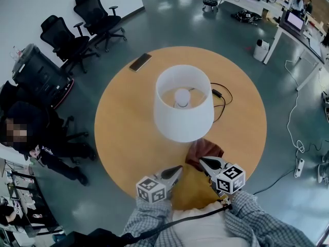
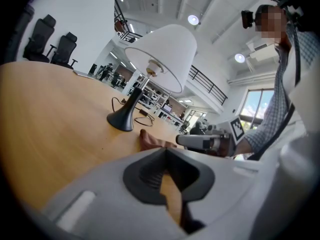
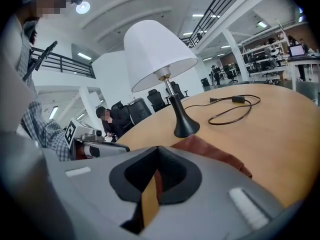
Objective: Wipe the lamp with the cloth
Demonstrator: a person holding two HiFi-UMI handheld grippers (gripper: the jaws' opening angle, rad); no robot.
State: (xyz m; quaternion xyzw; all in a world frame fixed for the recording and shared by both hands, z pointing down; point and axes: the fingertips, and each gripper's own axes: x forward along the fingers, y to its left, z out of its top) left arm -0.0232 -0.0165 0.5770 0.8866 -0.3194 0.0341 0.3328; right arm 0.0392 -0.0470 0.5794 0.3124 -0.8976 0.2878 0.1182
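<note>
Your left gripper [image 1: 176,170] and right gripper [image 1: 204,162] are at the near edge of the table [image 1: 123,122], both with jaws closed and empty. The brown cloth [image 1: 204,150] lies just beyond the right gripper's tips, with the lamp [image 1: 183,103] farther off.

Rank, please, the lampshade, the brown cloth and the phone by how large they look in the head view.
1. lampshade, nearest the camera, so enlarged
2. brown cloth, partly covered
3. phone

An open-plan office: black swivel chairs [image 1: 85,27], desks with a monitor [image 1: 294,20], and a mezzanine railing [image 2: 205,84].
</note>
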